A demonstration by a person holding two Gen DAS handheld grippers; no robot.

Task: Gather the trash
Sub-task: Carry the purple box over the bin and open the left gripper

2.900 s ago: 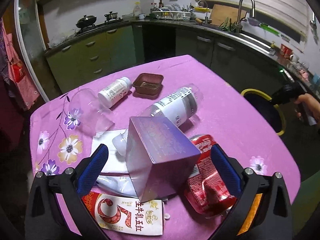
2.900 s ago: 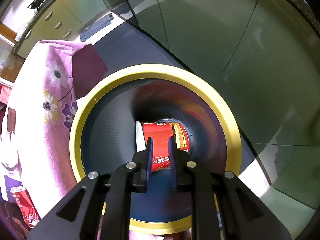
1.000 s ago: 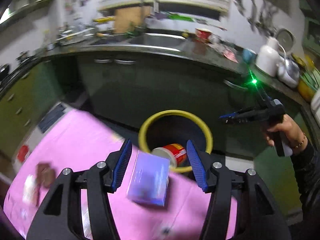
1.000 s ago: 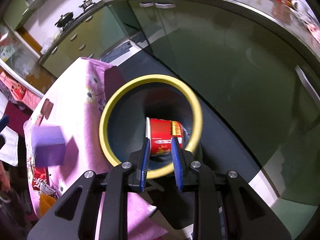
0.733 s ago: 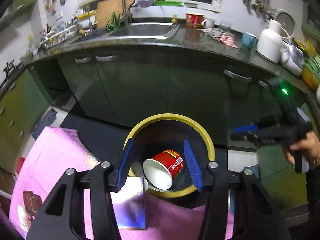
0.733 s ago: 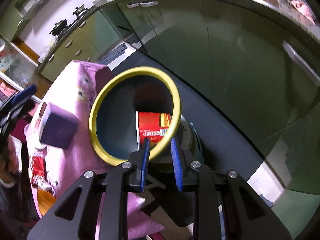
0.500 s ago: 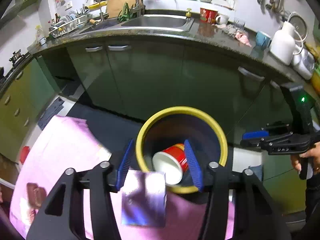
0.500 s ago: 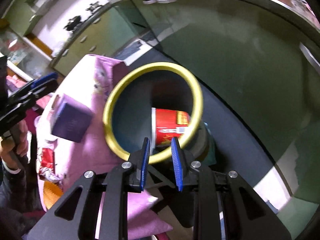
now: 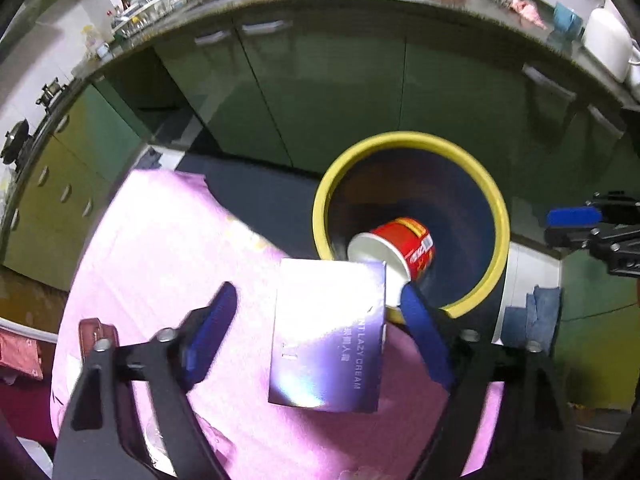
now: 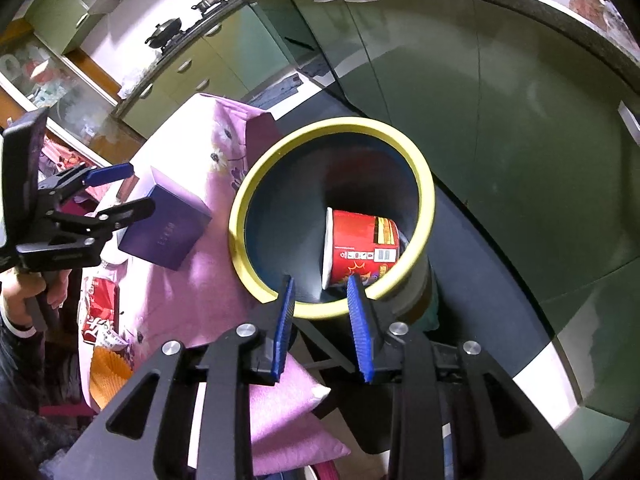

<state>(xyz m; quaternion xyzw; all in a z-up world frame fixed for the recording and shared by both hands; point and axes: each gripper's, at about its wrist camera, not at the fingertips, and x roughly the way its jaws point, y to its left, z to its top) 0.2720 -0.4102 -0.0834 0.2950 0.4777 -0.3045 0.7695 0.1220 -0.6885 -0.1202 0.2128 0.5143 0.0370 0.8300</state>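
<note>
A yellow-rimmed dark bin (image 9: 400, 138) (image 10: 332, 122) stands on the floor against the table's edge. A red paper cup (image 9: 408, 240) (image 10: 360, 240) lies on its side inside. A purple box (image 9: 328, 332) (image 10: 168, 224) sits tilted over the pink cloth beside the bin, between the jaws of my left gripper (image 9: 318, 294) (image 10: 138, 186). A clear gap shows at the left pad, so the box is loose. I cannot tell whether it rests on the cloth. My right gripper (image 10: 322, 320) (image 9: 576, 224) hovers over the bin's near rim, jaws opening, with nothing between them.
The table (image 9: 160, 240) wears a pink flowered cloth. On it lie a crushed red can (image 10: 98, 312) and a brown tray (image 9: 98, 332). Green cabinets (image 9: 320, 80) curve behind the bin. A pink cushion (image 10: 288, 400) is below my right gripper, and a blue cloth (image 9: 540, 312) lies on the floor.
My left gripper swung from the table toward the bin carrying the purple box, dipped, and its jaws widened off the box. The right gripper drew back from the bin and parted slightly.
</note>
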